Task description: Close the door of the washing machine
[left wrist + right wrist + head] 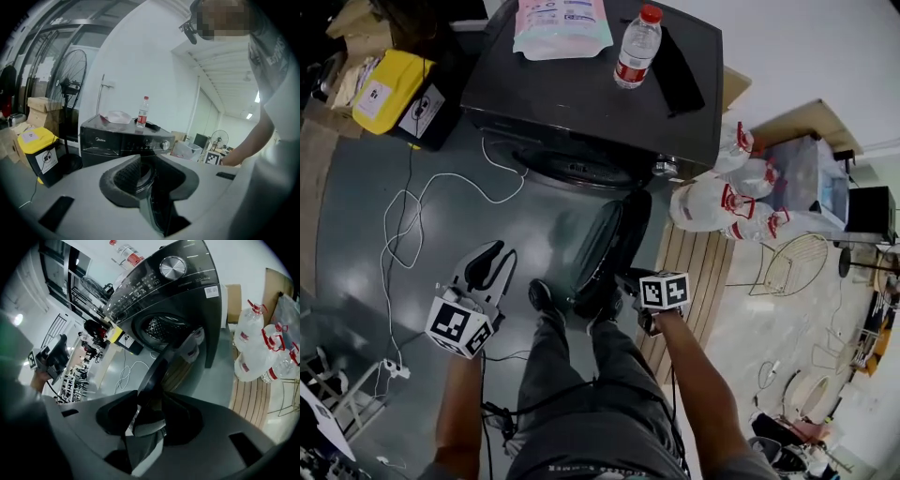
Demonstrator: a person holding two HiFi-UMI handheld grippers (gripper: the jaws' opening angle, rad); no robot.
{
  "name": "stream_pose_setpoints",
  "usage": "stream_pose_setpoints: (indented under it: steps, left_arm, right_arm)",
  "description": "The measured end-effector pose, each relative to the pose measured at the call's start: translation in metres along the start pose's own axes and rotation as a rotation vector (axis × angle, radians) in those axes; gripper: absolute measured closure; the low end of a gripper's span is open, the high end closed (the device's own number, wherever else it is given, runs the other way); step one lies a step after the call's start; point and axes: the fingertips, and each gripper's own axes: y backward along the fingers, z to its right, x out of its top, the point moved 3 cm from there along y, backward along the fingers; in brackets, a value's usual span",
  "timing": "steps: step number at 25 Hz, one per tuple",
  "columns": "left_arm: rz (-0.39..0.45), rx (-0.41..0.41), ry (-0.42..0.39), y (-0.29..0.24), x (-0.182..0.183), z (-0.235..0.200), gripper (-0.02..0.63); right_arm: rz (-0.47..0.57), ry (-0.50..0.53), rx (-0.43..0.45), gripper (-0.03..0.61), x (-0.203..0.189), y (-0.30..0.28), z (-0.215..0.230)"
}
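Two grippers, both with jaws spread: the right gripper at centre frame straddles the free edge of the door. The door juts edge-on from the washing machine at upper centre (a good spot, I judge, for swinging it shut). The left gripper hangs empty at lower left. Whether the right pads touch the door is unclear, and the head view hides the door's faces.
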Motion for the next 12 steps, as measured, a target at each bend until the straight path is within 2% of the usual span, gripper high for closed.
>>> stream_pose_setpoints:
  steps: [12]
  left_arm:
    - [0.041, 0.065, 0.049, 0.036, 0.000, -0.059, 0.509]
  right_arm:
    - [0.066, -0.173, -0.006, 0.394, 0.044, -0.039, -0.040]
